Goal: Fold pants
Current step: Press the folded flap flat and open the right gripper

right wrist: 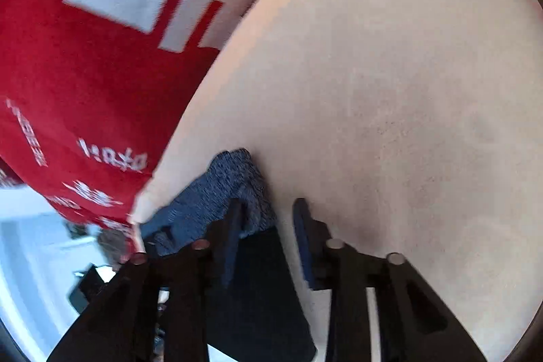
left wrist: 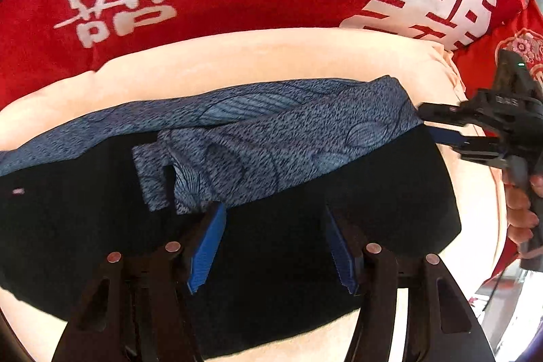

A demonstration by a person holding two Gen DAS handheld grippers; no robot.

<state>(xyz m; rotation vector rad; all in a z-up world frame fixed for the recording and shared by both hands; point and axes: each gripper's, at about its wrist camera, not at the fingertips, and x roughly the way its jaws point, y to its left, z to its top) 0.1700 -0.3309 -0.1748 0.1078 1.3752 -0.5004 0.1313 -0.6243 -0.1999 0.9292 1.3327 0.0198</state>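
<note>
Pants lie half folded under my tools

My left gripper (left wrist: 273, 246) hangs with jaws apart over the pants (left wrist: 237, 192); my right gripper (right wrist: 268, 226), also apart, points at their corner, probably to lift it.

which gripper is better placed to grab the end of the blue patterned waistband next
Right. The right gripper sits at the end of the blue patterned waistband, jaws open around its corner. The left gripper hovers open over the black pants mid-span, beside the band's loose ties.
</note>
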